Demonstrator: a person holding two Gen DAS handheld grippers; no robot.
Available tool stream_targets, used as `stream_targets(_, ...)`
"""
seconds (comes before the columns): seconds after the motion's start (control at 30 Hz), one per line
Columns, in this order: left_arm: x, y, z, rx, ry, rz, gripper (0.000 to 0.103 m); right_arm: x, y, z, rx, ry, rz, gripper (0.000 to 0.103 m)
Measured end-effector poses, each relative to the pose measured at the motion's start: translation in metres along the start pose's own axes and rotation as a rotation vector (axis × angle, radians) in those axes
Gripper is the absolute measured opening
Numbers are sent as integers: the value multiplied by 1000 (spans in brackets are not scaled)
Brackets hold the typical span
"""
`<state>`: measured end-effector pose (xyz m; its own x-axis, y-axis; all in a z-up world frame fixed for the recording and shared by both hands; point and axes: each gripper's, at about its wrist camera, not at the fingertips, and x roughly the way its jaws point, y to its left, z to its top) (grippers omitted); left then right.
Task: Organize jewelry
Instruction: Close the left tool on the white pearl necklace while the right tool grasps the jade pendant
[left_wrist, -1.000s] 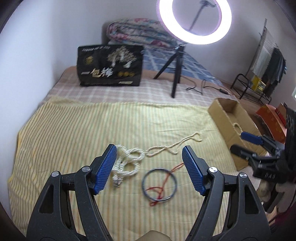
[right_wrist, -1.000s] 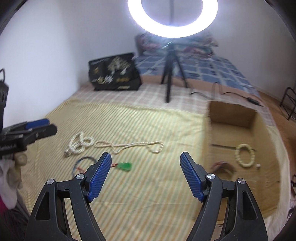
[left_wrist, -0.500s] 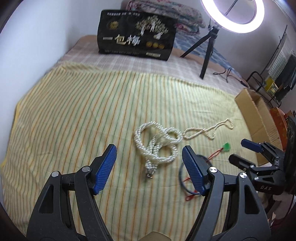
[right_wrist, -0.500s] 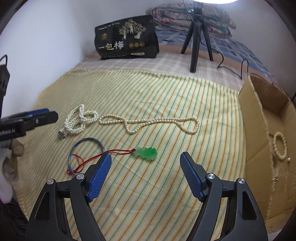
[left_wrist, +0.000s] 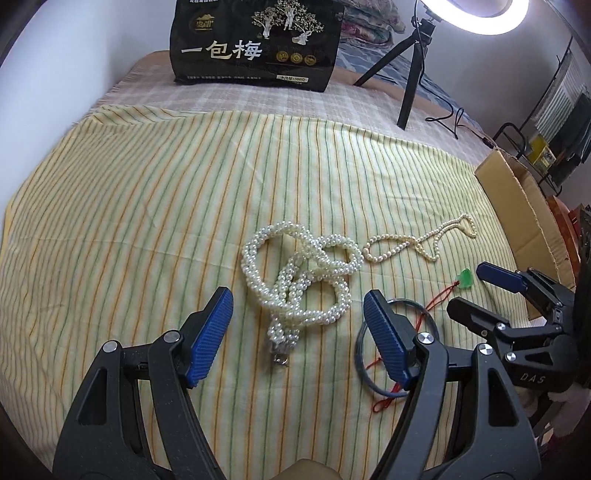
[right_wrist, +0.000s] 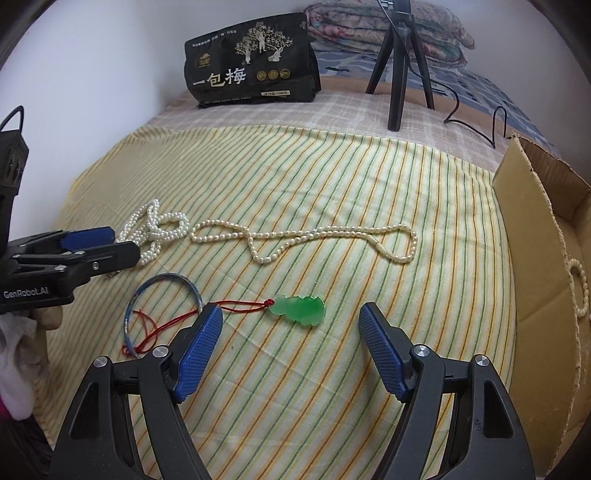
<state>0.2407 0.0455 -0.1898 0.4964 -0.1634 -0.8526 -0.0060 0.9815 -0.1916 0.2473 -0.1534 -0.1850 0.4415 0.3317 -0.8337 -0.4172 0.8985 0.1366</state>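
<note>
Now both grippers are dropping closer to the bed than a moment ago, wide open and holding nothing. Just ahead of the left gripper (left_wrist: 297, 334) the tangled pearl rope (left_wrist: 301, 275) is lying between its fingers; the green pendant (right_wrist: 298, 309) is sitting just ahead of the right gripper (right_wrist: 290, 352). Each seems lined up for a pick, with the cardboard box (right_wrist: 532, 206) waiting to the right.

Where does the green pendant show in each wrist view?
Left wrist: green pendant small at right, beside the right gripper.
Right wrist: green pendant lower centre, ahead of the open fingers.
Shared landmark: black bag at the far edge.
</note>
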Motion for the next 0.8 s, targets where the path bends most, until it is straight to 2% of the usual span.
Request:
stream_targets(0.23,15,-1,9,-10,5,44,75,5,4,2,-17,-4,-24,76)
stream_targets(0.6,30,-13,12,59,-2,137,76,10,10,2,-64,4,-72,76)
stream_targets(0.67,31,-14,12,64,-9,150,72,10,11,2,-71,7,-77,76)
stream_targets(0.73,29,-13,12,61,-17,160,64,10,11,2,-72,7,-78,76)
stream_targets(0.8,28,-8,13,46,-24,162,50,9,11,2,-68,7,-77,74)
